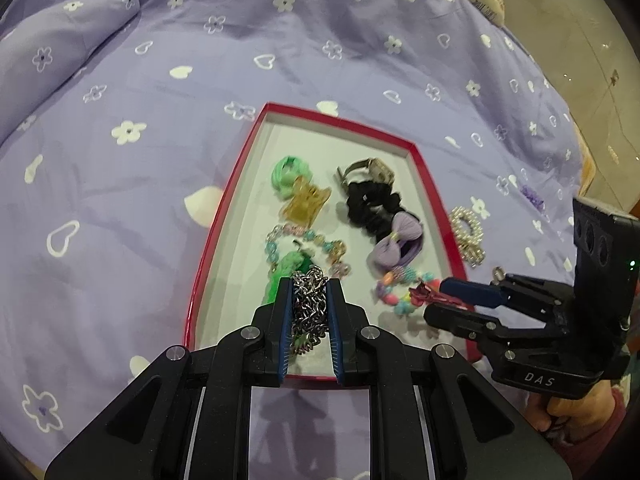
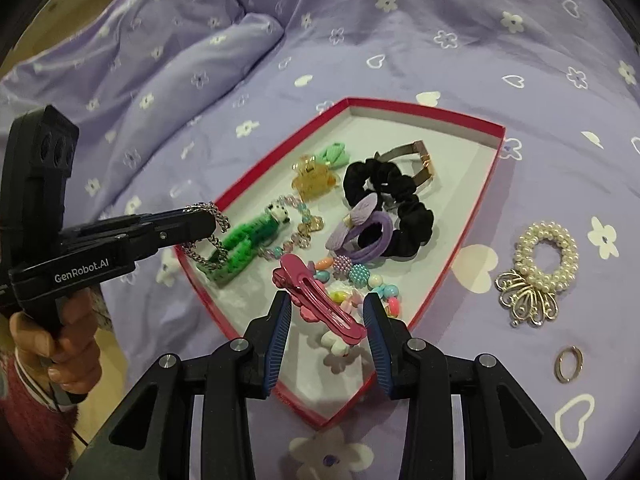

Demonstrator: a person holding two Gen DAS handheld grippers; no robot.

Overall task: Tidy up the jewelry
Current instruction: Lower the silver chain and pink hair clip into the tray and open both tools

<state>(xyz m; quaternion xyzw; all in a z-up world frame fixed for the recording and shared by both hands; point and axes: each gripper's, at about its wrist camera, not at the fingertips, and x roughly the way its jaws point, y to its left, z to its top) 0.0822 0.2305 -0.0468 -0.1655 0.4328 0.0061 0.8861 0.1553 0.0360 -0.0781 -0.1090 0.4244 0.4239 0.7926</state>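
Note:
A red-rimmed box (image 1: 234, 192) (image 2: 486, 184) lies on the lilac bedspread and holds hair ties, beads and clips. My left gripper (image 1: 310, 286) (image 2: 210, 220) is shut on a silver chain (image 1: 309, 306) (image 2: 208, 236), held over the box's near left part above a green knitted doll (image 2: 248, 240). My right gripper (image 2: 326, 304) (image 1: 434, 294) is open over the box's near corner. A pink hair clip (image 2: 320, 300) lies between its fingers, over the coloured beads (image 2: 360, 276); I cannot tell whether it rests there or hangs.
A pearl scrunchie (image 2: 548, 252) (image 1: 468, 226) with a gold butterfly brooch (image 2: 528, 298) and a small gold ring (image 2: 568, 364) lie on the bedspread right of the box. A small purple item (image 1: 532, 196) lies further off. A folded duvet (image 2: 168, 60) sits at the back left.

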